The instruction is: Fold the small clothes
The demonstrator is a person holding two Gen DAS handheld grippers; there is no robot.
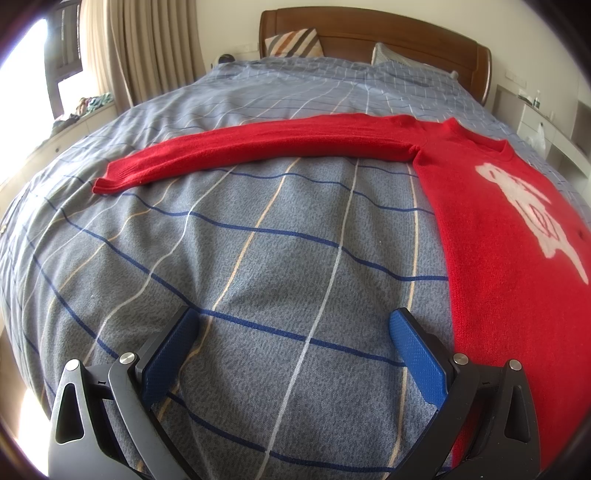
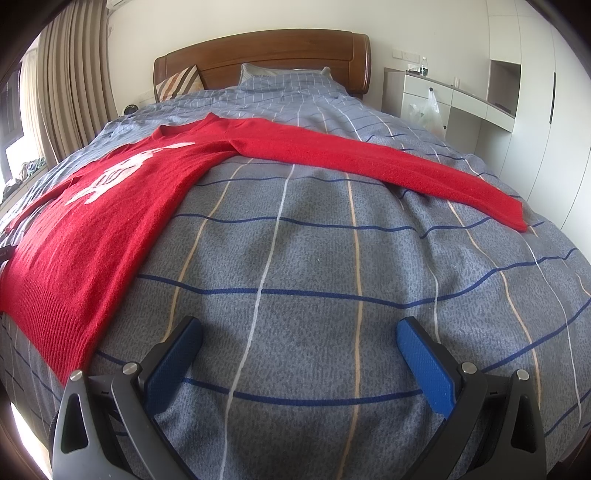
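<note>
a red sweater [image 1: 498, 229] lies face up and spread flat on the bed [image 1: 258, 258], its neckline toward the wooden headboard [image 1: 369, 33] and both sleeves stretched straight out to the sides. the left sleeve [image 1: 258, 147] runs across the left wrist view, the right sleeve [image 2: 388, 162] across the right one; the ribbed hem [image 2: 48, 325] sits nearest the foot of the bed.

the left tongs [image 1: 293, 343] hover above the checked duvet just beside the sweater's left edge, blue pads wide apart, gripping nothing. the right tongs [image 2: 299, 349] hang likewise off the right edge, spread wide and empty.

the knit looks soft, light and limp, so it will likely sag and stretch when lifted by one point, and drag on the duvet rather than slide. the cuffs and shoulder seams seem the sensible places to pinch, bringing each sleeve across the chest first.
</note>
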